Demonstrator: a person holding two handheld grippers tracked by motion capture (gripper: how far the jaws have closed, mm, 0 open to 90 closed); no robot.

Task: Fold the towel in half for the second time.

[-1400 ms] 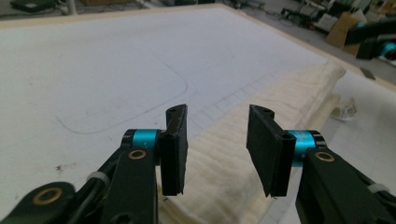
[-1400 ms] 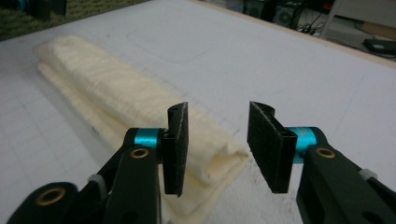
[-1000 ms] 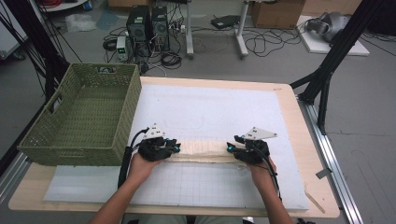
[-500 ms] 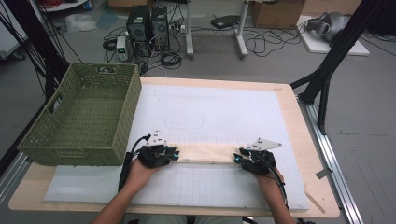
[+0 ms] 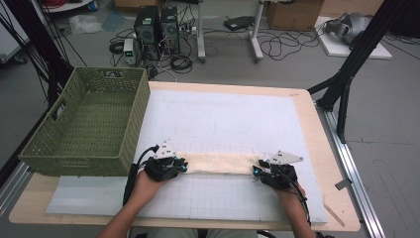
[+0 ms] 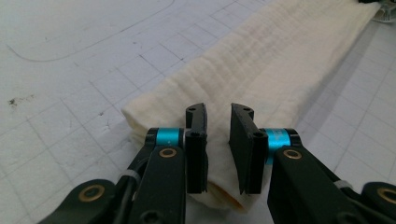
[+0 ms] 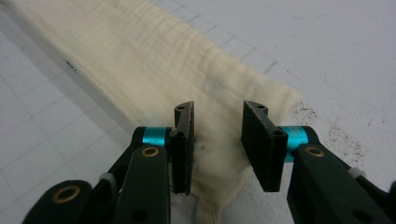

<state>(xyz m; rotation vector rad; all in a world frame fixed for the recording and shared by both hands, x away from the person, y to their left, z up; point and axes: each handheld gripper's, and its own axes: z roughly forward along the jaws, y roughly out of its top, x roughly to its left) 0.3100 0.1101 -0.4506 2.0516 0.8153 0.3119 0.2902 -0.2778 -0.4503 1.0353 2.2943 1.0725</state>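
The folded cream cloth (image 5: 218,162) lies as a long strip across the near part of the white grid mat (image 5: 223,119), right of the green basket (image 5: 89,124). The left gripper (image 6: 218,140) straddles its left end and the right gripper (image 7: 218,140) its right end. Both pairs of jaws have just been closing, cloth bunched between them; a gap remains, so neither clamps it. Risk: a shallow bite catches only the top layer, and the fold opens on lifting.

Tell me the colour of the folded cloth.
Cream cloth, best seen in the left gripper view.
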